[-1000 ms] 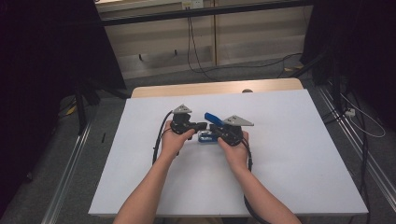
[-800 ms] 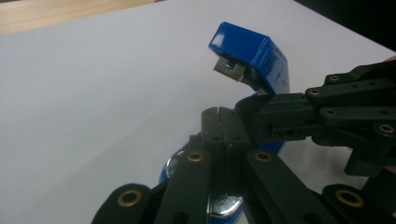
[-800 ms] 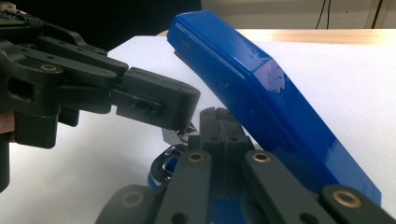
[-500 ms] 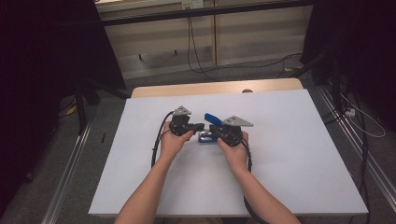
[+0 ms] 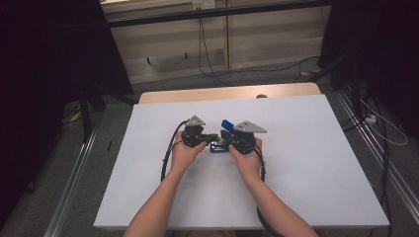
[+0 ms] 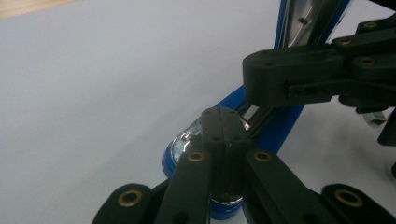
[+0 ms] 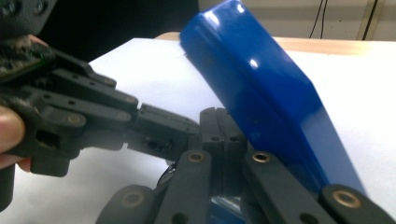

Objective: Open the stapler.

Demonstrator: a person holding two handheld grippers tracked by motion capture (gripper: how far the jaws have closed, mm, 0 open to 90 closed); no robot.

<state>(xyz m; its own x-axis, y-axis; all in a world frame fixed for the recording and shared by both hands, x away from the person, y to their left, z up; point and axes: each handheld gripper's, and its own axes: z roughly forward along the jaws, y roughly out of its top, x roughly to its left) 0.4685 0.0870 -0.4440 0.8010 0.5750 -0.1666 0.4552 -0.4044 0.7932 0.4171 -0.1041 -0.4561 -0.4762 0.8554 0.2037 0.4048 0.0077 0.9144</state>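
White table (image 5: pixel 306 163): glossy blue stapler (image 5: pixel 223 133).

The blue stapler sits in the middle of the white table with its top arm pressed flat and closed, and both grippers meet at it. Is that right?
Not quite. The blue stapler does sit mid-table with the left gripper and right gripper meeting at it, but its top arm is raised open, not pressed flat. The right gripper view shows the blue arm tilted upward.

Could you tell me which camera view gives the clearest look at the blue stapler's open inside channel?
The left gripper view: the blue stapler lies hinged open there, its silver channel and shiny base plain beside the shut left gripper. The right gripper view shows its glossy blue raised arm from outside. The high view shows a small blue patch between both grippers.
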